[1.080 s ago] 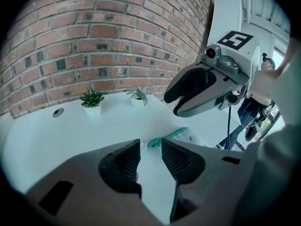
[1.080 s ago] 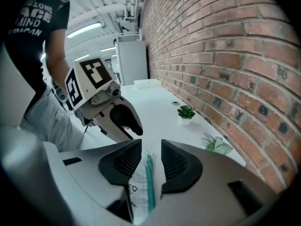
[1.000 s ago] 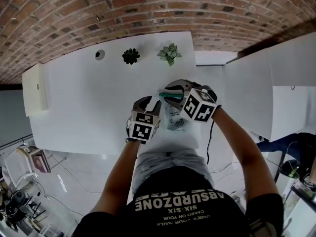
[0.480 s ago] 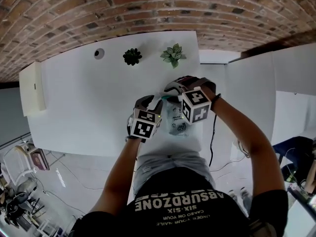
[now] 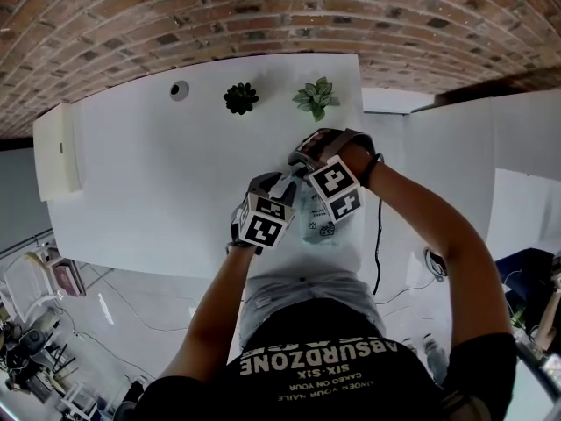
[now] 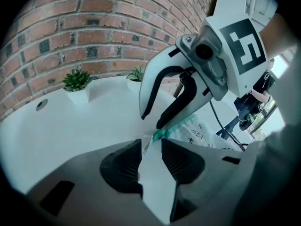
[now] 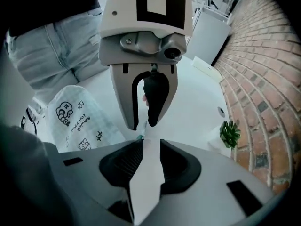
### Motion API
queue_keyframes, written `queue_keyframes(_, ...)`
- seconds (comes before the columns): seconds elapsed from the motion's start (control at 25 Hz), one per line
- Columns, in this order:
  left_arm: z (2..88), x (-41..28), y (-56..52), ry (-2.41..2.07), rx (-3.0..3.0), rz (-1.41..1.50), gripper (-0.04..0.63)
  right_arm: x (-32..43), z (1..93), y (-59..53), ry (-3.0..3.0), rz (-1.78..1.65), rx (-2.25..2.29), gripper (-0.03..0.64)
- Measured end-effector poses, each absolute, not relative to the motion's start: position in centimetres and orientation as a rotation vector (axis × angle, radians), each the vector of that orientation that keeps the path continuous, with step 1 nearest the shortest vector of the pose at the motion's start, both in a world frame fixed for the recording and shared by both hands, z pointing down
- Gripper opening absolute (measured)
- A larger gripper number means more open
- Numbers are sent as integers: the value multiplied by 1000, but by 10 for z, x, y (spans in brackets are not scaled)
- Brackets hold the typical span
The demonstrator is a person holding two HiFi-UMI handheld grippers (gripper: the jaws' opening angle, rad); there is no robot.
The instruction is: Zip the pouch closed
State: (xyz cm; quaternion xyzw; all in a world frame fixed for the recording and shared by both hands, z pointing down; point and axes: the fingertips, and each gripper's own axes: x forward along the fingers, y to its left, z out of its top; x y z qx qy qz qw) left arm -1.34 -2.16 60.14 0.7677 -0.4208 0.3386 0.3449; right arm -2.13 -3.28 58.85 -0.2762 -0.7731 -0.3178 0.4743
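The pouch (image 7: 77, 121) lies nearest you, printed side up on the white table (image 5: 158, 174) by its near edge. In the head view its teal zipper end (image 6: 162, 133) points toward 11 o'clock, where both tools meet.

Your left gripper (image 6: 151, 142) comes at that end from 7 o'clock. Its jaws stand a narrow way apart, with table showing between the pads. The teal end and a small pale tab sit just at their tips, not pinched.

Your right gripper (image 7: 146, 142) comes in from 1 o'clock, nose steeply down. Its jaws have just been closing but are wide apart, and the same teal end sits at the mouth of the gap with no pad pressing on it.

Neither tool holds anything, so I judge you are at the step of taking hold, with the zipping not begun. I cannot tell how far the zip is open.

The next move calls for 1 tool to pinch the fabric corner and anchor it. The other must close on the slider's tab, a small target, then draw it along the teal line.

Farther out at 12 o'clock stand 2 small potted plants (image 5: 240, 98), then the brick wall (image 5: 263, 16).
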Motion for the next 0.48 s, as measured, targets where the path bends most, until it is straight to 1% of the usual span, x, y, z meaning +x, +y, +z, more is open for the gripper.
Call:
queue_keyframes(0.32,610,-14,-23,-1083,1984,891,124,-27,604,-35,-1765,-917,-823,110)
queue_keyframes(0.48,615,-14,-22,-1068,1981,913,101,-28,612,-32,-1723,-956,-890,109)
